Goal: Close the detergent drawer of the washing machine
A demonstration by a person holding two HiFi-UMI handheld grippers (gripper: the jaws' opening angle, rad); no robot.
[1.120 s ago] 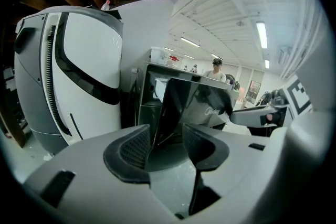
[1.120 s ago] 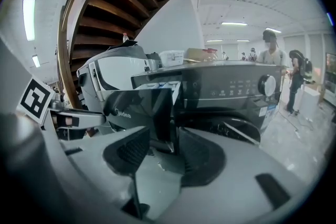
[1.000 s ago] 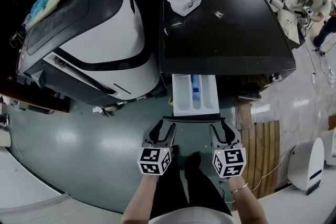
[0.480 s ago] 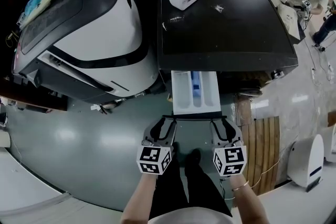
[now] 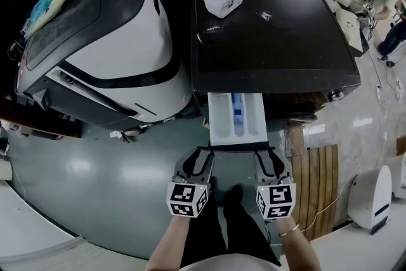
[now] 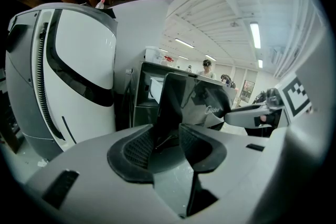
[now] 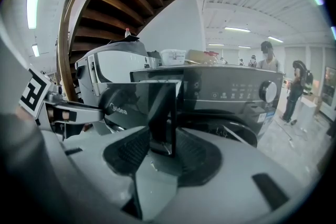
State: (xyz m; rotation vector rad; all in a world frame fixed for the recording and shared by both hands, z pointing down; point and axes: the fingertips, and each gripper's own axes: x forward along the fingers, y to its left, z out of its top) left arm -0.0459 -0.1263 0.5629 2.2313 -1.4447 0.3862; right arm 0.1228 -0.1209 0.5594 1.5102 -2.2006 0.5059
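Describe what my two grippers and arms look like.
Left gripper and right gripper match: grey bodies, black ribbed pads, each with a white cube bearing black square markers. Forearms are bare, no sleeves; a thin bracelet sits on the right wrist.

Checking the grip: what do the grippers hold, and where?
Both hold the drawer's front panel: left gripper, fingers just closed further, on its left end; right gripper on its right end.

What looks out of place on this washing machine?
The detergent drawer stands pulled far out of the washing machine's front, with its white compartments exposed. Nothing looks spilled or damaged.
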